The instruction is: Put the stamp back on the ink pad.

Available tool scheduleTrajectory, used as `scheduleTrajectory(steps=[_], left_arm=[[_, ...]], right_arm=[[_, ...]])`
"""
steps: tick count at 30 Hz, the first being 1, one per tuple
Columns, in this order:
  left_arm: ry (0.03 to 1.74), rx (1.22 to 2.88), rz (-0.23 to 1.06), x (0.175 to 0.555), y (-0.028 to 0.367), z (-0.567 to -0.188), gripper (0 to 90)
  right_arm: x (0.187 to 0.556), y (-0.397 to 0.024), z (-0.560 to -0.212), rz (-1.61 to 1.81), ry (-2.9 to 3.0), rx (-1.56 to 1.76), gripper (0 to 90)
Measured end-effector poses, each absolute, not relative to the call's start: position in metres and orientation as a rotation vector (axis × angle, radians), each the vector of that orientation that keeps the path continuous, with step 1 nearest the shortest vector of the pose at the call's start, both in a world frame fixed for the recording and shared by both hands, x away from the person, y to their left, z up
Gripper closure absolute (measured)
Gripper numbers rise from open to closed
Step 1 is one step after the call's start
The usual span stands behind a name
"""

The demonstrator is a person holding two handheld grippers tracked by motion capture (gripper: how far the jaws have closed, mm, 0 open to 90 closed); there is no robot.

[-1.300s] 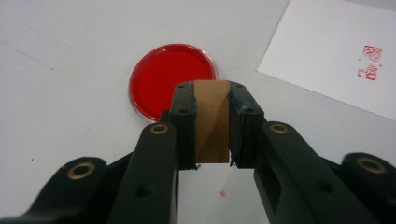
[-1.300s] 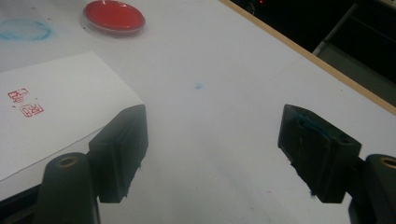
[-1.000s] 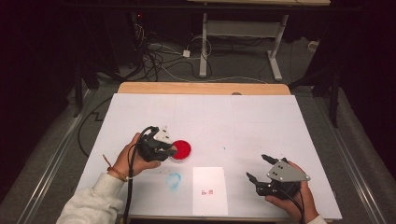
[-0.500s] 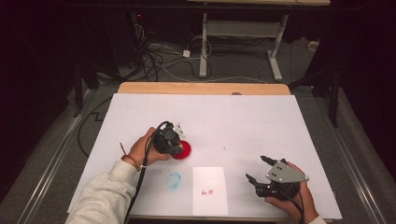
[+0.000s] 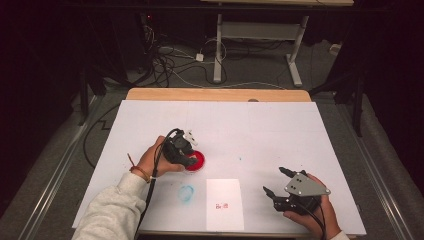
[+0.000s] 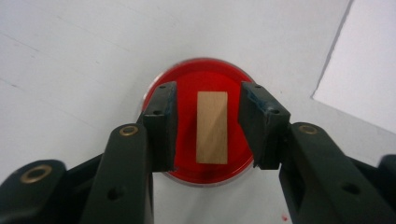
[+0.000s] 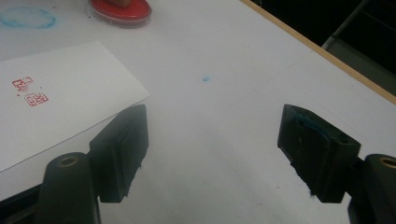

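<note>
Where a white sheet [image 5: 280,130] covers a wood-edged table [image 5: 215,94] in a dark room, cables [image 5: 175,60] sprawl across the floor beside a pale desk frame [image 5: 260,35]. From the high view, the left gripper [image 5: 186,159] hangs over a red ink pad [image 5: 196,161], hiding most of it, while the right gripper [image 5: 276,184] rests near the front edge, jaws spread and empty. A slip of paper [image 5: 224,202] with a red stamp mark [image 5: 222,205] lies between them, beside a faint blue ring [image 5: 186,193]; the mark is too small to read.

In the left gripper view, a small wooden block [image 6: 212,127] stands on the pad [image 6: 201,74], the jaws having just been opening and now standing clear of it either side.

The right gripper view shows wide-apart jaws over bare sheet [image 7: 224,116], the paper [image 7: 60,112] and pad [image 7: 122,10] cut off at the frame's edge.
</note>
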State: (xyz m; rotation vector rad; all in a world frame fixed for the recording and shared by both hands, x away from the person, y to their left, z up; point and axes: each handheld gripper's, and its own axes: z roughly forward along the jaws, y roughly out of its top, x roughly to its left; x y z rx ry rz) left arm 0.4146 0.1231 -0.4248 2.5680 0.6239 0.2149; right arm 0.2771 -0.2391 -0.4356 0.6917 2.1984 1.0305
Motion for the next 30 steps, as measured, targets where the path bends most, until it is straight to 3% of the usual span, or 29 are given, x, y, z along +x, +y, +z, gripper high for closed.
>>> scheduleTrajectory(steps=[20,30], left_arm=[[0.665,2.283,0.469,0.387,0.137,-0.416,19.5],[0.575,2.189,0.591,0.370,0.137,-0.412,15.7]], right_arm=[[0.276,-0.239,-0.435,1.027,2.189,0.691,25.2],[0.275,-0.239,-0.434,1.030,2.183,0.691,24.8]])
